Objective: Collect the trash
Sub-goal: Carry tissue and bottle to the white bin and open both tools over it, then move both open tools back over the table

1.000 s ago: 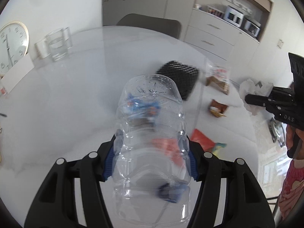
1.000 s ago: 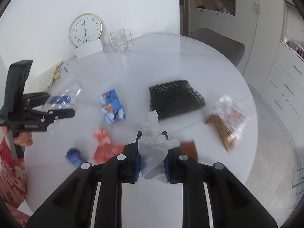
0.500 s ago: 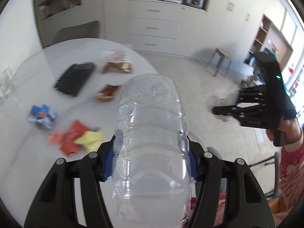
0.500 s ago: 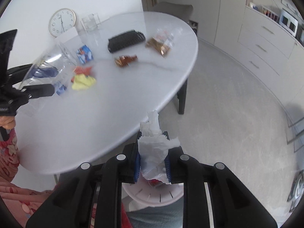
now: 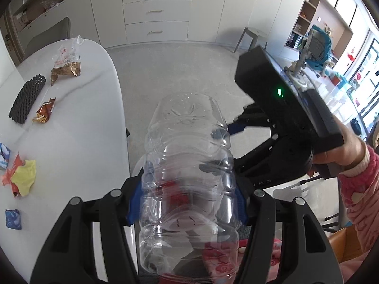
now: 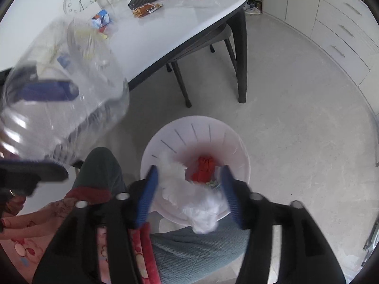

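My left gripper is shut on a clear plastic bottle, blue pads pressing its ribbed sides, base pointing away. The right wrist view shows that bottle at the left, beside the bin. My right gripper hangs over a white trash bin; its jaws are opening. A crumpled white tissue lies loose between them, no longer pinched, over the bin's mouth. A red wrapper lies inside the bin.
The white table at the left carries a yellow paper, a blue wrapper, a snack packet, a clear bag and a black mat. A person's knees sit near the bin.
Both grippers swung off the table to the bin beside it. The right jaws spread apart and the tissue came loose. The left still grips the bottle.
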